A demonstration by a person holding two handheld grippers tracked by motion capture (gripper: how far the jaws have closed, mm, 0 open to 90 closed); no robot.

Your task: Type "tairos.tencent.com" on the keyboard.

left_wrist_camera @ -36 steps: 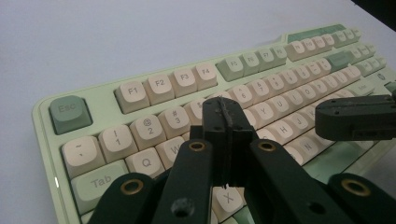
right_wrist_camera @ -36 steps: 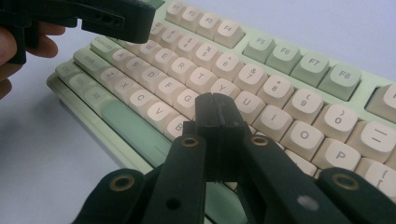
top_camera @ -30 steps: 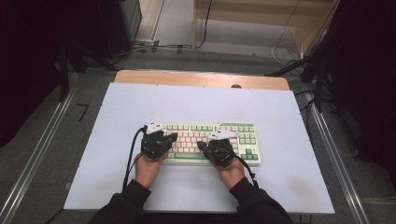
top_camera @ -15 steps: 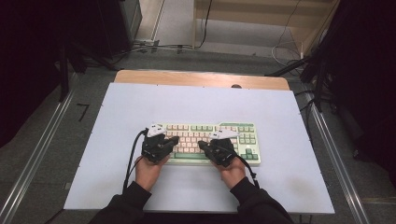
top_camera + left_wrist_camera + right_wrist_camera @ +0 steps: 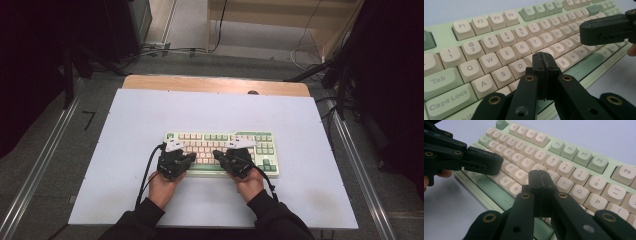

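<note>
1. Keyboard [image 5: 222, 150] position: the green and cream unit lies flat on the white table sheet [image 5: 125, 125], directly under both of your tools, with its long edge running across in front of you.
2. Left gripper [image 5: 188, 156]: your jaws are clenched on each other with nothing between them. In the left gripper view the closed tip [image 5: 544, 61] hangs over the home-row letters, with D just to its left and the H and B keys just to its right.
3. Right gripper [image 5: 218, 156]: your jaws are likewise pressed together and empty. In the right gripper view the tip [image 5: 540, 178] sits above the middle letters, G and B just to its left, the 8 and I keys just beyond it.
4. Obstructions: each tool stands in the other's field. The two tips are near each other over the centre of the board but apart.
5. Surroundings: a wooden strip [image 5: 215, 84] borders the sheet on the far side of your tools, and loose floor cables [image 5: 170, 50] lie well beyond it.
6. Hidden or unclear items:
   - Keys directly beneath each closed tip are covered.
   - Whether either tip touches a keycap cannot be told.
   - Both gripper views cut off the keyboard's outer ends.
   - Dark zones left and right of the table are unreadable.
</note>
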